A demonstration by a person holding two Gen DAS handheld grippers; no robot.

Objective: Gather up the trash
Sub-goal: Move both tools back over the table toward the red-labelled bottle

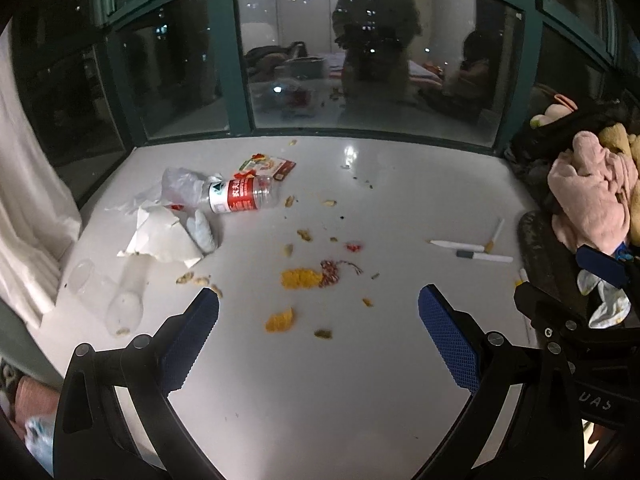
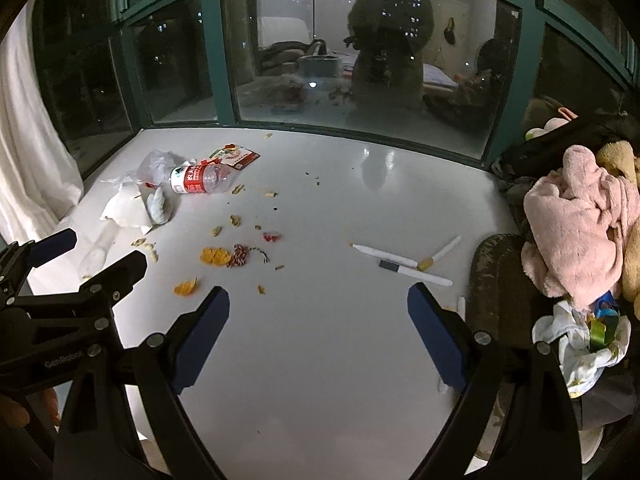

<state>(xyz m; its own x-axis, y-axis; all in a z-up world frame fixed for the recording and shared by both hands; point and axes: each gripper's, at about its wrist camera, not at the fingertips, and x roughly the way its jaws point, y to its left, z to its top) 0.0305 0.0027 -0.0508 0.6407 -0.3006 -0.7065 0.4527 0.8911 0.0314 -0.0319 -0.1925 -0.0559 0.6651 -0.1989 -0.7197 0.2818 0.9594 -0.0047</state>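
Both tongs hang over the near part of the white counter (image 1: 400, 208) with nothing in them: the left tongs (image 1: 319, 304) stand wide apart with bare counter between their blue pads, and the right tongs (image 2: 319, 298) are spread just as wide and equally empty. Judging by how things lie, the collecting has hardly begun, since no piece of trash is held and no bin or collecting bag shows in either view. Nearest the left tongs are orange peel scraps (image 1: 300, 278), a red-and-white bit of string (image 1: 332, 272) touching the largest peel, and scattered nut shells and crumbs. Farther out toward the left lie a crumpled white tissue (image 1: 164, 236), a clear plastic bag (image 1: 182, 186), a lying plastic bottle (image 1: 242, 196) with a red label, and a torn snack wrapper (image 1: 266, 166) just behind it. Ahead of the right tongs lie white pens (image 2: 404, 264) crossed over one another, which may not be trash at all. Along the right edge a heap of pink cloth (image 2: 576, 216) and soft toys crowds the counter, with crumpled paper and ribbon below it; it could hamper a reach on that side. A white curtain (image 1: 28, 200) hangs at the left, and the dark window (image 1: 376, 52) behind reflects a person.
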